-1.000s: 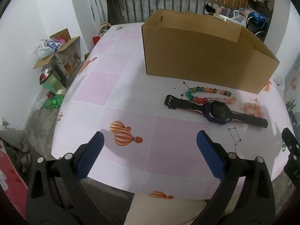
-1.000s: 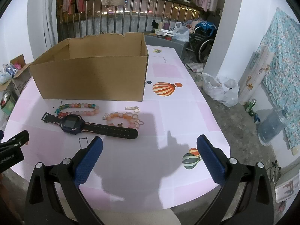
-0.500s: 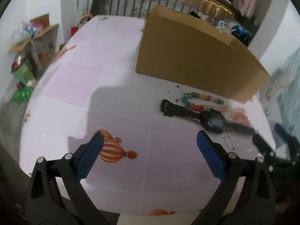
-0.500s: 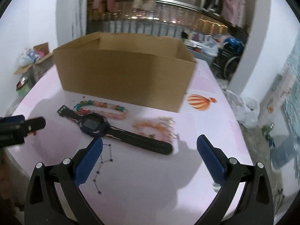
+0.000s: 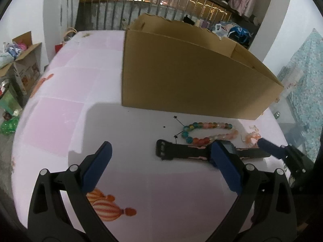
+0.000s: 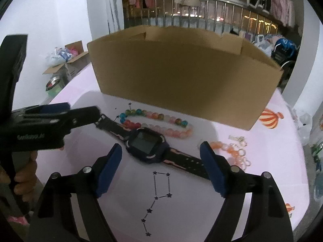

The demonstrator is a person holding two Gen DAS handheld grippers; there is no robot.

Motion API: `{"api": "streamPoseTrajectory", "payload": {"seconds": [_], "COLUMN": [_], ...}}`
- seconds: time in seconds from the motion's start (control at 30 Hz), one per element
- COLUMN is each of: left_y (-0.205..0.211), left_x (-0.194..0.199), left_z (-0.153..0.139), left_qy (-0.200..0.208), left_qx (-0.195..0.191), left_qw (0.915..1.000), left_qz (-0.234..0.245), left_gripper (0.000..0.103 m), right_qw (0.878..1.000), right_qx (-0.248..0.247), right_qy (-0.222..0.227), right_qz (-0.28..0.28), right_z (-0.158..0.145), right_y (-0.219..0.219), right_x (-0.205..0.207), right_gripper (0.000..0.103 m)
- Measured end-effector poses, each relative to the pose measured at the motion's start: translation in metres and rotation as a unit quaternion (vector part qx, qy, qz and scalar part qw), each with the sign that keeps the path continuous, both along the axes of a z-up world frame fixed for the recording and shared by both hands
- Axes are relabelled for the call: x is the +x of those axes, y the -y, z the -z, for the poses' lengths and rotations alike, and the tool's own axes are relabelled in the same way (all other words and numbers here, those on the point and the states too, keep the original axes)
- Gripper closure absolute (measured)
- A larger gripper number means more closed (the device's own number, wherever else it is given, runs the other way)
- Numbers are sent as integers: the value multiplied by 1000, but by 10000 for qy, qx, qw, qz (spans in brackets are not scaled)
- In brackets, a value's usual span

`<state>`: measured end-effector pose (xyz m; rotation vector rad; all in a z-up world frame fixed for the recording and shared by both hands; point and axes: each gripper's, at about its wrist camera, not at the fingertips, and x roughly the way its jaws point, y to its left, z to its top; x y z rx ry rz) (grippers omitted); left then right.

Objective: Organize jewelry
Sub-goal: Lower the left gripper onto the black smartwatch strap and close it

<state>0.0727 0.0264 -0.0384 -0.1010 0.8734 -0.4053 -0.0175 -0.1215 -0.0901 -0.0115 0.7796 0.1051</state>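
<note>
A black and navy watch lies flat on the pink table in front of a big open cardboard box. A bracelet of coloured beads lies between the watch and the box. An orange bead bracelet sits to the right. My right gripper is closing, with the watch face between its blue fingers and the pads clear of it. My left gripper is also closing, wide still, with the strap's buckle end between its fingers and untouched. Its right finger hides part of the watch face.
In the right wrist view the left gripper reaches in from the left, held by a hand. In the left wrist view the right gripper's finger shows at the right. A carton of clutter stands on the floor left of the table.
Both grippers have moved forward and down to the watch, tilting more steeply. The watch now lies between each pair of fingers, and both jaws have narrowed a little.
</note>
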Motion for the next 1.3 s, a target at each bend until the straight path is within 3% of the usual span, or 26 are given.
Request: {"api": "streamPoseTrajectory", "payload": {"seconds": [0.03,0.07,0.17,0.3,0.37,0.5,0.53,0.6,0.67,0.7,0.77,0.9,0.97,1.07,1.13,1.3], "left_y": [2,4,7,10,11,3,-3,-16,-37,-42,-44,-30,-17,-1,11,28], "left_x": [3,7,15,19,23,25,27,28,33,34,35,37,38,35,31,15], "left_z": [2,5,15,15,16,19,20,26,36,42,47,45,37,30,24,19], "left_qy": [-51,-167,-503,-485,-593,-713,-835,-1131,-1610,-1808,-1930,-1895,-1766,-1533,-1378,-1014], "left_qx": [-3,-43,-97,45,-6,-238,-481,-1091,-2203,-2570,-2704,-2378,-2055,-1434,-967,-66], "left_qw": [10000,9996,9984,9983,9977,9968,9951,9875,9620,9494,9432,9527,9626,9777,9857,9948], "left_qz": [83,213,234,314,321,276,233,112,53,22,-54,-31,14,64,53,108], "left_gripper": [29,38,57,70,81,84,84,84,85,85,85,85,85,86,92,95], "right_qw": [10000,10000,9998,9995,9996,9993,9992,9993,9992,9991,9991,9989,9988,9987,9987,9993], "right_qx": [30,56,121,124,86,-260,-315,-267,-260,-282,-289,-280,-273,-276,-231,149], "right_qy": [-45,-78,-171,-253,-232,-176,-156,-157,-145,-133,-120,-108,-109,-104,-97,-169], "right_qz": [-13,-24,-70,-104,-122,-187,-205,-225,-254,-272,-292,-357,-390,-420,-433,-309], "right_z": [2,4,13,21,23,26,27,26,26,27,28,28,28,28,28,17], "right_y": [0,0,-1,0,-2,-11,-13,-11,-10,-11,-10,-9,-10,-10,-9,7], "right_x": [0,1,4,7,8,5,5,6,7,7,7,5,5,5,5,1], "right_gripper": [26,26,28,28,28,28,28,28,27,26,26,25,24,22,22,29]}}
